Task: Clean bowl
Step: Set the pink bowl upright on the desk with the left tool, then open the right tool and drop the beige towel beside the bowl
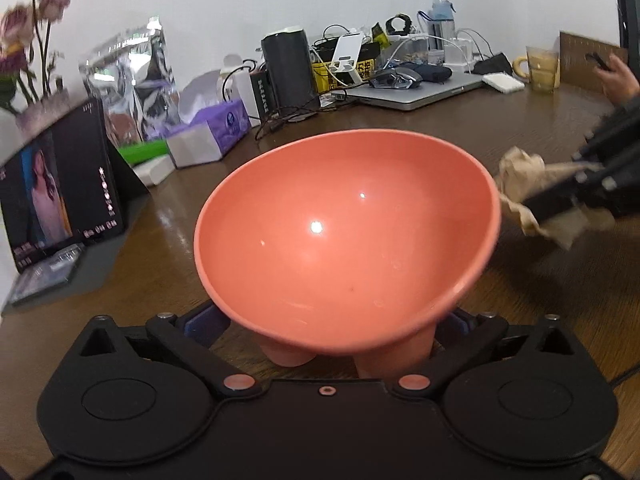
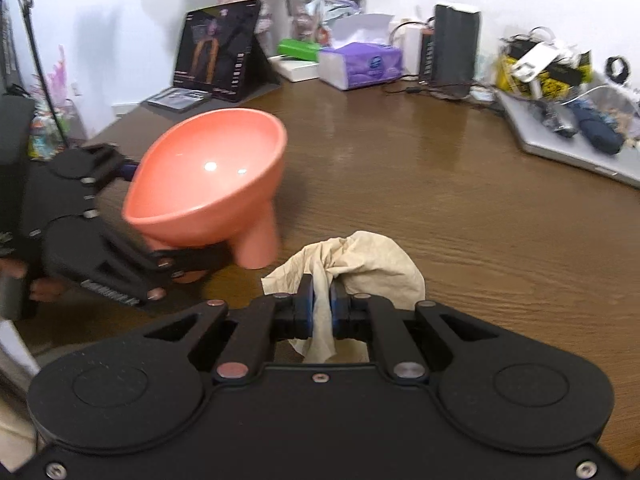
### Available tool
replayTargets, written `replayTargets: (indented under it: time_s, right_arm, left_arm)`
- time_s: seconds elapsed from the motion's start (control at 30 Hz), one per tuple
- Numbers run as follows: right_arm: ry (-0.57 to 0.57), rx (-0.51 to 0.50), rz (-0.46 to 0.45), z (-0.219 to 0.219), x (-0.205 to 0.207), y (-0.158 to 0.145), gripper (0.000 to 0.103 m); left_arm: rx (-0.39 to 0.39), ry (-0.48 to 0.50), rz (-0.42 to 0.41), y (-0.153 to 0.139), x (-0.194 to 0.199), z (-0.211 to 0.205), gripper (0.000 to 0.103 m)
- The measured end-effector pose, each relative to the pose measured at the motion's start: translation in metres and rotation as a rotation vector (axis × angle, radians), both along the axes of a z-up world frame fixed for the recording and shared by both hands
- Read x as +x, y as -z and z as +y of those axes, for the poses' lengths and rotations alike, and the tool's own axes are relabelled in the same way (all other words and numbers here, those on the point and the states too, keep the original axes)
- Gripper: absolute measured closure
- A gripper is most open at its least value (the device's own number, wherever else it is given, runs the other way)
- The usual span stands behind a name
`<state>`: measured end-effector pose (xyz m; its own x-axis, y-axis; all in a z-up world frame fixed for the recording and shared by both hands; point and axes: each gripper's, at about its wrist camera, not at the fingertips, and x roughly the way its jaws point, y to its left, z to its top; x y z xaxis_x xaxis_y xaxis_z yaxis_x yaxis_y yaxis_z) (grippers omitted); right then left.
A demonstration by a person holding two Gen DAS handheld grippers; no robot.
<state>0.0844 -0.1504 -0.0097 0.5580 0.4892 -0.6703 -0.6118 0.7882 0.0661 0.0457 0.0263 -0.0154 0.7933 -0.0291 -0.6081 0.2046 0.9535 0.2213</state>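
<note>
Salmon-pink plastic fills the left wrist view: the bowl [image 1: 348,236] sits tilted, its open mouth facing the camera, its stubby legs down between the arms of the left hand-held gripper [image 1: 344,344]. That hand-held gripper's blue pads [image 1: 202,320] stand on either side of the bowl's base, but whether they press on it I cannot tell. At the right edge the right hand-held gripper [image 1: 532,208] holds a crumpled beige cloth [image 1: 520,176] just beside the bowl's rim. A brown wooden bench [image 1: 400,120] carries the clutter behind, including a purple tissue box [image 1: 216,132].

From the right wrist view, the right hand-held gripper [image 2: 322,308] is clamped together on the cloth [image 2: 360,260], which bunches ahead of the pads. The bowl [image 2: 212,184] is to the left, 2 legs visible, with the left hand-held gripper [image 2: 180,256] around its base.
</note>
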Motion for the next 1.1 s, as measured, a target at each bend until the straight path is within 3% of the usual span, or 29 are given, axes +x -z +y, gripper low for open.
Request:
replayTargets:
  time_s: [0.43,0.53,0.6,0.63,0.67,0.73,1.0,1.1]
  right_arm:
    - [0.044,-0.003,-0.016,0.006,0.007,0.016,0.092]
    - [0.063,0.004,-0.012,0.006,0.006,0.019,0.075]
    - [0.074,0.013,-0.015,0.005,0.003,0.02,0.07]
    - [0.08,0.015,-0.021,0.004,0.001,0.02,0.06]
    - [0.086,0.017,-0.027,0.004,-0.001,0.02,0.04]
    - [0.095,0.019,-0.039,0.003,-0.004,0.02,0.024]
    - [0.129,0.033,-0.06,0.001,-0.011,0.018,0.015]
    - [0.136,0.046,-0.074,0.001,-0.014,0.016,0.006]
  left_arm:
    - [-0.069,-0.045,0.022,-0.003,-0.009,0.008,0.0]
    - [-0.072,-0.045,0.024,-0.002,-0.009,0.008,0.0]
    - [-0.075,-0.043,0.02,-0.003,-0.01,0.008,0.0]
    - [-0.075,-0.042,0.02,-0.003,-0.01,0.007,0.0]
    - [-0.076,-0.042,0.02,-0.003,-0.01,0.007,0.0]
    - [-0.077,-0.043,0.021,-0.002,-0.01,0.007,0.0]
    - [-0.089,-0.05,0.019,-0.002,-0.011,0.007,0.0]
    - [-0.088,-0.049,0.019,-0.003,-0.011,0.007,0.0]
